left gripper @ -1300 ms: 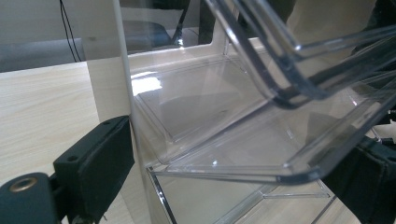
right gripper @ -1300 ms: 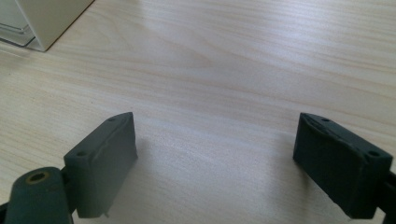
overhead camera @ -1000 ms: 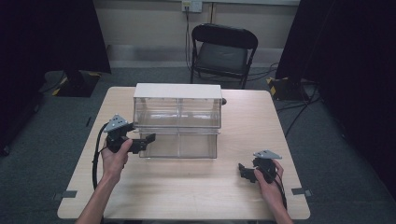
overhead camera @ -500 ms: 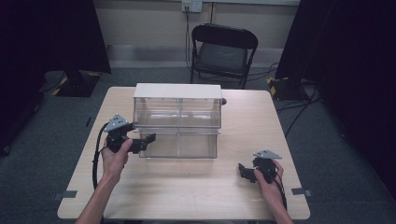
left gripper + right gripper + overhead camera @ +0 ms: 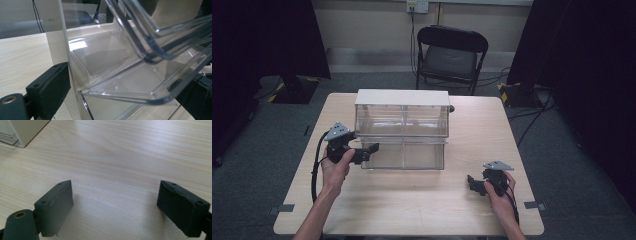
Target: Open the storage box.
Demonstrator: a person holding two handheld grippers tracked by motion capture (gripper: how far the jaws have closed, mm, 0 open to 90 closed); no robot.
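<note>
Drawer unit [image 5: 402,127], clear plastic, sits mid-table, its lower drawer [image 5: 404,155] pulled out towards us. We've got the left gripper [image 5: 371,150] spread wide around that drawer's left corner. Near right, the right gripper [image 5: 472,184] rests wide apart on the table [image 5: 422,205], holding nothing.

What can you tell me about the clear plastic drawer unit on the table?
The clear drawer unit stands upright at the middle of the wooden table. It has a pale opaque top and sides and transparent drawers in two rows. The lower front drawer sticks out toward the person. The left gripper is at its left corner, one jaw either side of the wall.
</note>
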